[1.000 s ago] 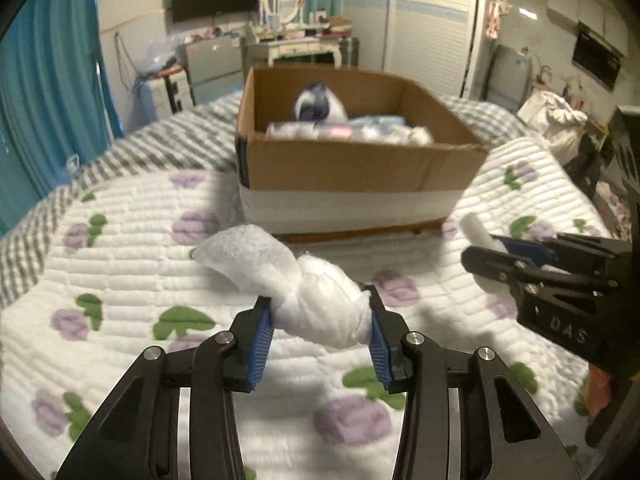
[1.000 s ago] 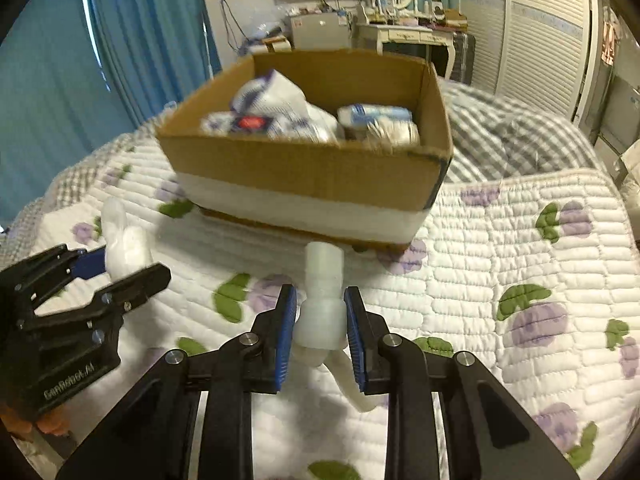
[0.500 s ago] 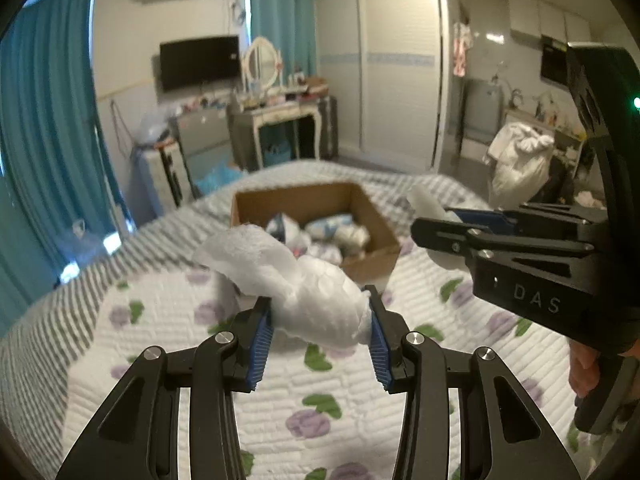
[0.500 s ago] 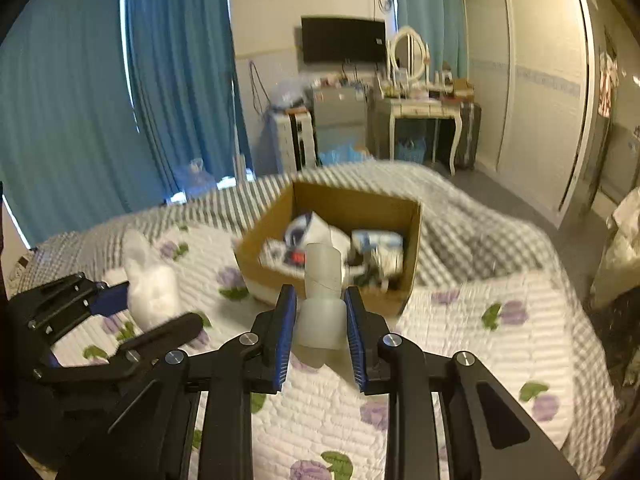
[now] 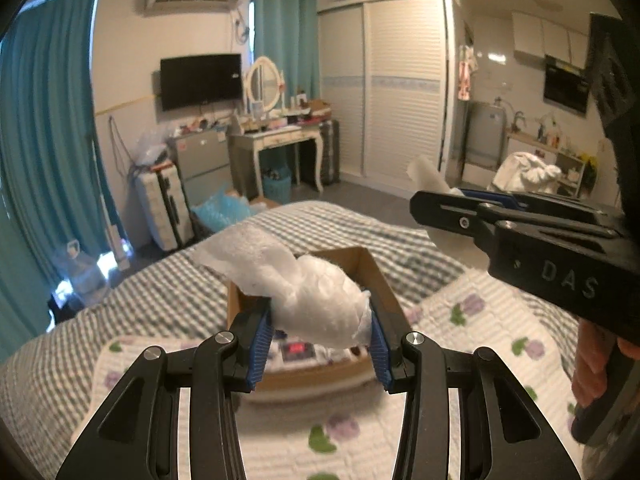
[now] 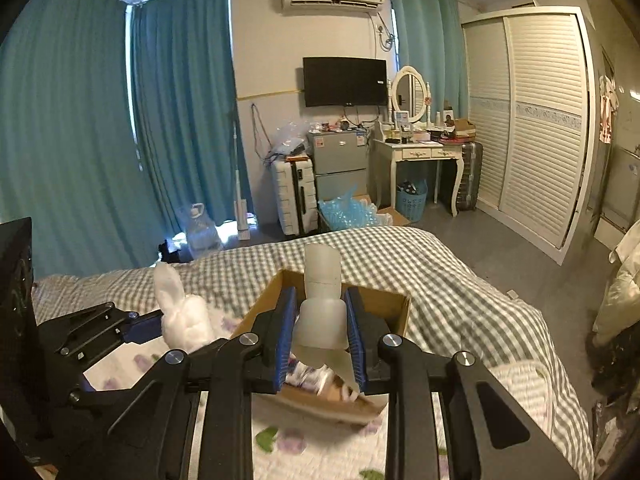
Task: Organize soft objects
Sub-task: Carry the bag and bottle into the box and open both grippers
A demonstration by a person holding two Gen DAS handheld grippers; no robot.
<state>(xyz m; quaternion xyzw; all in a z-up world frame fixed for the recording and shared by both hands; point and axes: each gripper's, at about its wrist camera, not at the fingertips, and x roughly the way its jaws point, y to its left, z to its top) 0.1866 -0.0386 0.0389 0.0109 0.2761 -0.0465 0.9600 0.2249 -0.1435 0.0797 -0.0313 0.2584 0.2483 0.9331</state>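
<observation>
Item one: my left gripper pinches a crumpled white foam wrap between its blue pads. Item two: my right gripper is clamped on a translucent foam tube (upright, end poking above the fingers). Both are held above the open cardboard box, part-filled with soft packets, on the floral quilt over the checked bed.
</observation>
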